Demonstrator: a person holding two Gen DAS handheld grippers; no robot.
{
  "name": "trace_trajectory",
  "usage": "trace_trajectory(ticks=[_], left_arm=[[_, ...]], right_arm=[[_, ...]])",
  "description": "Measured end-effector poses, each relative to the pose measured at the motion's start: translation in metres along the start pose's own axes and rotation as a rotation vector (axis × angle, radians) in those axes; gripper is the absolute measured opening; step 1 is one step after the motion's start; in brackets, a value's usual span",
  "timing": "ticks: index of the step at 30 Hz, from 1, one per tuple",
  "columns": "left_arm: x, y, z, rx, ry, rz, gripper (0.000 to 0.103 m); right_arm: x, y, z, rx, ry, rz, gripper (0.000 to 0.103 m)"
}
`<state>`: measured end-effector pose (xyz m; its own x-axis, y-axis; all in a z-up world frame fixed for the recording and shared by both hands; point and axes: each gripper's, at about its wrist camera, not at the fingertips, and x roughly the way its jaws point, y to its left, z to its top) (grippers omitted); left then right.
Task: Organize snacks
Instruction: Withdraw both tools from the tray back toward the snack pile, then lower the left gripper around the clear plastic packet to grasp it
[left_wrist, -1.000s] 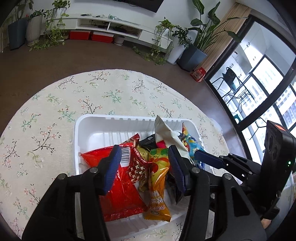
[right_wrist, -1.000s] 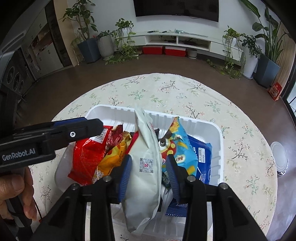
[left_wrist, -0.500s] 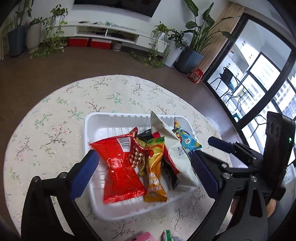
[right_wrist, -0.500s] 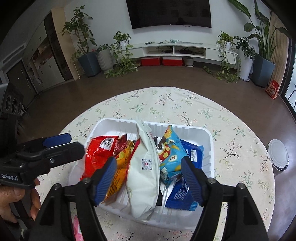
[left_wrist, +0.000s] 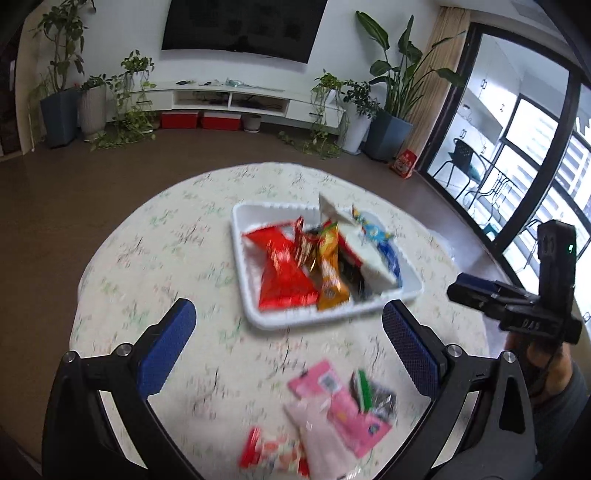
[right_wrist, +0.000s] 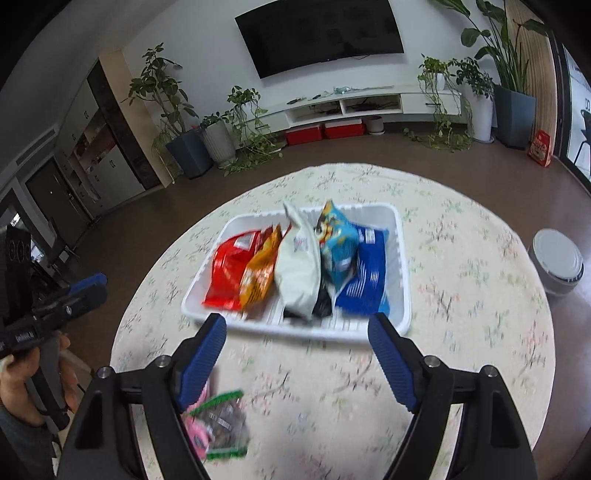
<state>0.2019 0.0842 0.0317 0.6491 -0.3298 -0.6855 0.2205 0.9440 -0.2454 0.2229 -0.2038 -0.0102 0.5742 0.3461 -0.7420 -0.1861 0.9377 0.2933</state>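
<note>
A white tray (left_wrist: 236, 236) (right_wrist: 402, 258) on the round floral table holds a red pack (left_wrist: 280, 273) (right_wrist: 229, 273), an orange pack (left_wrist: 330, 273) (right_wrist: 258, 277), a white bag (left_wrist: 365, 254) (right_wrist: 299, 269) and blue packs (right_wrist: 365, 280). My left gripper (left_wrist: 286, 306) is open and empty, hanging short of the tray's near rim. My right gripper (right_wrist: 295, 321) is also back from the tray, its jaws opening with nothing between them. Loose on the cloth nearer me lie a pink packet (left_wrist: 343, 402), a green-edged dark packet (left_wrist: 369, 391) (right_wrist: 221, 424) and a red-and-white packet (left_wrist: 273, 450).
The floral tablecloth (left_wrist: 166, 240) has bare room left of the tray. A round grey-white device (right_wrist: 557, 262) sits on the floor right of the table. Potted plants, a low TV cabinet and a glass door line the far side of the room.
Both grippers drew back and up from the tray and opened wide. The left let go of the red and orange packs, the right of the white bag. Loose packets came into view.
</note>
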Motion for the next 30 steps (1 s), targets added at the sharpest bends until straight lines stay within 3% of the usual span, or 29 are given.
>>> trace_trajectory(ticks=[4, 8, 11, 15, 18, 20, 30], left_arm=[[-0.004, -0.005, -0.05, -0.033, 0.056, 0.009, 0.103], [0.008, -0.008, -0.091, -0.117, 0.18, 0.045, 0.102], [0.012, -0.009, -0.11, -0.166, 0.2, 0.048, 0.101], [0.009, -0.025, -0.12, -0.116, 0.182, 0.048, 0.1], [0.014, -0.033, -0.123, -0.07, 0.2, 0.071, 0.081], [0.014, -0.028, -0.126, -0.084, 0.207, 0.075, 0.075], [0.026, -0.002, -0.132, -0.198, 0.248, 0.126, 0.073]], right_arm=[[-0.013, 0.005, -0.031, 0.014, 0.004, 0.026, 0.081], [-0.02, 0.015, -0.06, 0.011, 0.007, 0.029, 0.081], [-0.022, 0.018, -0.08, 0.007, 0.024, 0.024, 0.081], [-0.023, 0.021, -0.101, 0.012, 0.046, 0.018, 0.074], [-0.022, 0.023, -0.11, 0.01, 0.06, 0.007, 0.067], [-0.023, 0.024, -0.112, 0.002, 0.061, 0.005, 0.063], [-0.016, 0.041, -0.112, -0.039, 0.062, 0.034, 0.06]])
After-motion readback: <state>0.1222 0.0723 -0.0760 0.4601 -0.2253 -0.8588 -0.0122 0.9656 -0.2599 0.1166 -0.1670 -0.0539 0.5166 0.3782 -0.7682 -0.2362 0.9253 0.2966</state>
